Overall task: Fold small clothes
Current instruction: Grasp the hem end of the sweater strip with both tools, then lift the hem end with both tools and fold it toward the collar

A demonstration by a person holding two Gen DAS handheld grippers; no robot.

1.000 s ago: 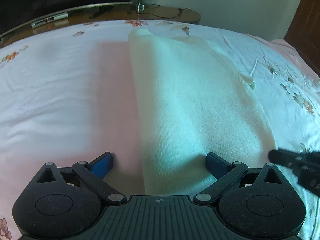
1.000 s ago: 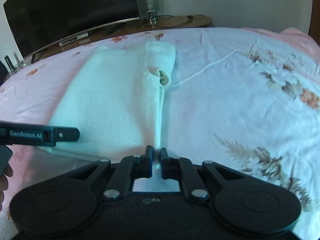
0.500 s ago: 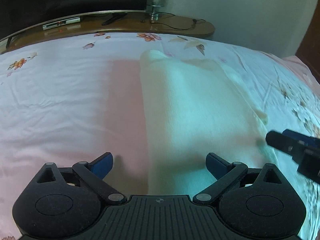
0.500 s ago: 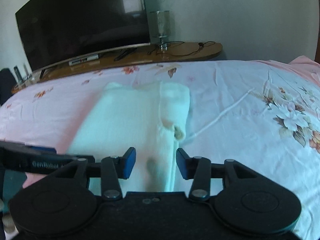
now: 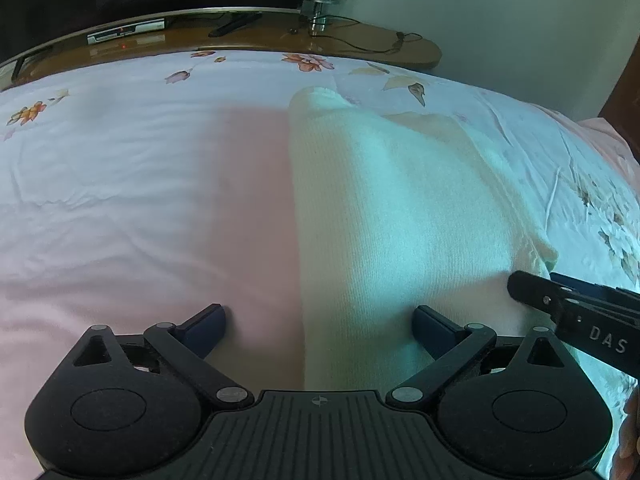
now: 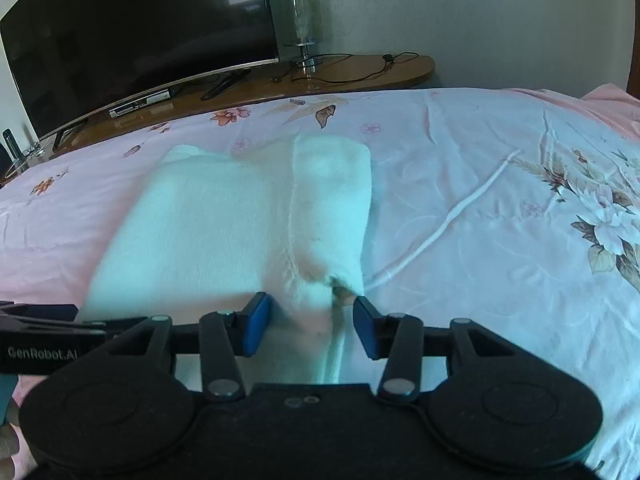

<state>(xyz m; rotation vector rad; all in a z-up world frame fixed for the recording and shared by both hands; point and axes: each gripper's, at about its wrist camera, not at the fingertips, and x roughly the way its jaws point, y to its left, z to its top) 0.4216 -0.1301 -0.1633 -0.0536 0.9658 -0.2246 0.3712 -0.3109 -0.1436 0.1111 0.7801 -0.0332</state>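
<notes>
Both sets of tongs are spread and hold nothing. The right tongs (image 6: 307,322) were clamped on the near edge of the cream knit garment (image 6: 224,224) 1 second ago; their jaws have just been opening, and now the blue pads stand apart with the garment's folded edge lying loose between them, not pinched. The left tongs (image 5: 318,326) are spread wide over the garment's near left edge, 1 pad over the bedsheet (image 5: 140,200), the other over the knit, as they were in the earlier views.

Garment location: flat on the floral bedsheet, folded lengthwise into a long strip running away from the cameras toward the TV stand (image 6: 360,72). A sleeve (image 6: 332,200) lies doubled over the strip's right side, its cuff opening facing the right tongs.

Compared with 1 second ago, both wrist views show more of the bed and the TV (image 6: 132,40), so both tools appear to have backed off toward the near side.

Reading: the release suggests 1 fold is placed and settled. Likely next is a crosswise fold, near end to far end; the loose cuff could slip out when lifted.
</notes>
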